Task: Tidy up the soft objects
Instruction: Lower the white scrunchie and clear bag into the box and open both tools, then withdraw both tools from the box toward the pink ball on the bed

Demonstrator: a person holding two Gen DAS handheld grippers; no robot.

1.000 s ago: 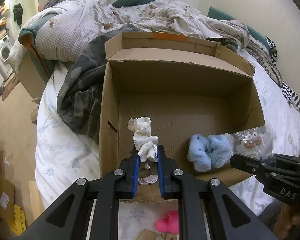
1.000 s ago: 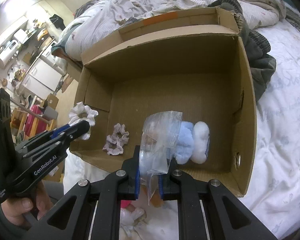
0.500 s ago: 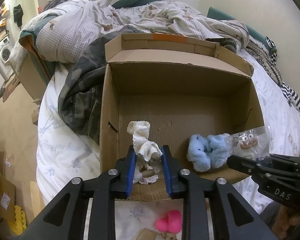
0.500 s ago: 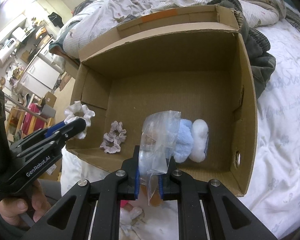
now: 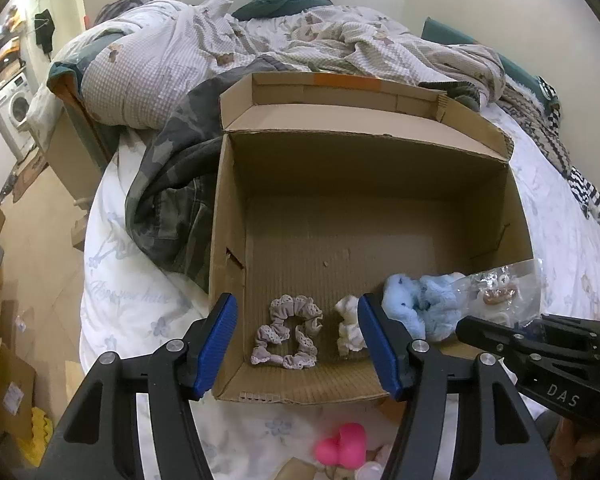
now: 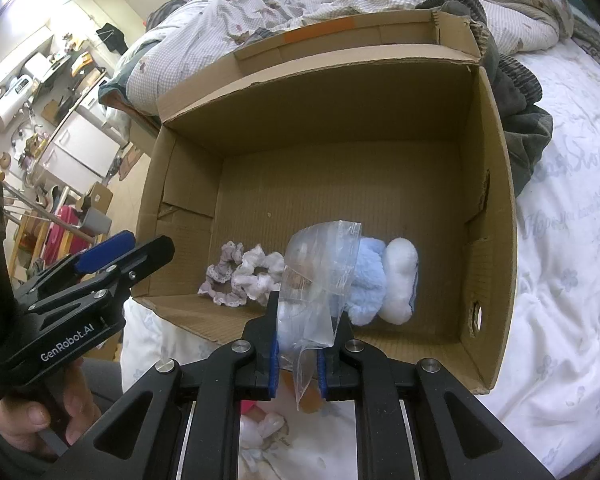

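Note:
An open cardboard box (image 5: 380,148) (image 6: 496,216) lies on the bed. Inside, near its front edge, lie a grey-lilac scrunchie (image 5: 288,336) (image 6: 220,276), a white scrunchie (image 5: 350,330) (image 6: 258,270) and a light blue and white plush (image 5: 420,308) (image 6: 384,284). My left gripper (image 5: 298,344) (image 6: 136,248) is open and empty above the box's front left corner, over the scrunchies. My right gripper (image 6: 298,344) (image 5: 464,326) is shut on a clear plastic bag (image 6: 320,272) (image 5: 504,292) with a small toy inside, held above the box's front edge beside the plush.
Rumpled quilts and a camouflage garment (image 5: 172,184) lie behind and left of the box. A pink soft object (image 5: 342,450) and other small items lie on the white sheet (image 6: 560,280) in front of the box. The room floor with clutter is at the left.
My left gripper opened and let go of the white scrunchie, which dropped into the box beside the grey-lilac one. The right gripper kept holding the bag, hardly moving.

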